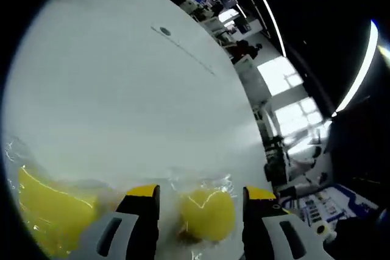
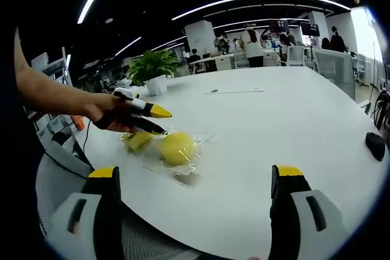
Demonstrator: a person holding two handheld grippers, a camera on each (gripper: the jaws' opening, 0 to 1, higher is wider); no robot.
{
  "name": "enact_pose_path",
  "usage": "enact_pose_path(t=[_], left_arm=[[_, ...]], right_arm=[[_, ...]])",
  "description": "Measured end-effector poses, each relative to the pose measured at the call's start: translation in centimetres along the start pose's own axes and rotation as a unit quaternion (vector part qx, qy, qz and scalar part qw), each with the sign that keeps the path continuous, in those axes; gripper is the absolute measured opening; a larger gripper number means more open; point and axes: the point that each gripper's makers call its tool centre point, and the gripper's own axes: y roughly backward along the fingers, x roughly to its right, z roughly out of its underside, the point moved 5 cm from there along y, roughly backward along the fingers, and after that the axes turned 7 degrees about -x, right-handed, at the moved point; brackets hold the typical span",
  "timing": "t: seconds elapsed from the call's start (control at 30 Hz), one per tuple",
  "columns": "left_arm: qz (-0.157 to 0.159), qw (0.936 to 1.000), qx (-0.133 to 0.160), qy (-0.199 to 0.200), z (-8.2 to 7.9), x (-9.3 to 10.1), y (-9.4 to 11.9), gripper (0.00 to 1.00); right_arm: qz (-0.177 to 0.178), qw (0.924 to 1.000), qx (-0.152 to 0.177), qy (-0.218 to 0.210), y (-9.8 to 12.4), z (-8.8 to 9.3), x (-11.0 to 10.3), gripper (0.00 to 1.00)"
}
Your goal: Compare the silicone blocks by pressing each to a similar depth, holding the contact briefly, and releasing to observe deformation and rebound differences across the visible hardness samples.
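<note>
The left gripper (image 1: 198,198), jaws spread and empty, straddles a round yellow silicone block (image 1: 207,214) in clear wrapping (image 1: 201,181), near the white desk's (image 2: 292,120) near edge. A second yellow block (image 1: 52,211) lies just beside. The slick wrap could let the block skid sideways under pressure. The right gripper (image 2: 195,181) hangs wide open, well apart. Behind: a potted plant (image 2: 152,68), an open office, ceiling strip lights.
</note>
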Motion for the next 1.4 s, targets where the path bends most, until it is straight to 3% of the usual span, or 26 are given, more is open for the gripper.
enact_pose_path(t=[0.2, 0.37, 0.67, 0.73, 0.8, 0.87, 0.97, 1.33, 1.4], left_arm=[[-0.015, 0.9998, -0.015, -0.006, 0.3, -0.5, -0.7, 0.45], [-0.035, 0.9988, -0.034, -0.001, 0.6, -1.1, -1.1, 0.18], [-0.040, 0.9985, -0.034, 0.012, 0.6, -1.4, -1.7, 0.18], [-0.034, 0.9982, -0.037, 0.031, 0.7, -1.3, -1.8, 0.15], [-0.048, 0.9980, -0.036, 0.019, 0.8, -1.6, -1.8, 0.12], [-0.031, 0.9991, -0.025, 0.014, 0.5, -0.9, -1.9, 0.03], [-0.038, 0.9988, -0.029, 0.003, 0.5, -1.0, -2.2, 0.01], [-0.028, 0.9994, -0.022, -0.001, 0.6, 0.1, -1.4, 0.00], [-0.021, 0.9990, -0.011, -0.038, 0.3, 0.6, -1.4, 0.00]], right_arm=[[0.004, 1.0000, -0.001, -0.002, 0.3, -0.1, 0.1, 0.96], [0.006, 1.0000, -0.003, -0.004, 0.5, 0.2, 0.2, 0.96], [0.006, 1.0000, -0.006, -0.003, 0.6, 0.3, 0.1, 0.96], [0.007, 1.0000, -0.001, -0.004, 0.7, 0.2, 0.1, 0.96], [0.008, 0.9999, -0.005, -0.010, 0.7, 0.5, 0.2, 0.96], [0.008, 0.9999, -0.005, -0.007, 0.8, 0.4, 0.1, 0.96], [0.008, 0.9999, -0.004, -0.007, 0.9, 0.4, 0.2, 0.96], [0.012, 0.9999, 0.002, -0.006, 0.8, -0.3, 0.4, 0.96], [0.012, 0.9999, 0.002, -0.007, 0.9, -0.3, 0.3, 0.96]])
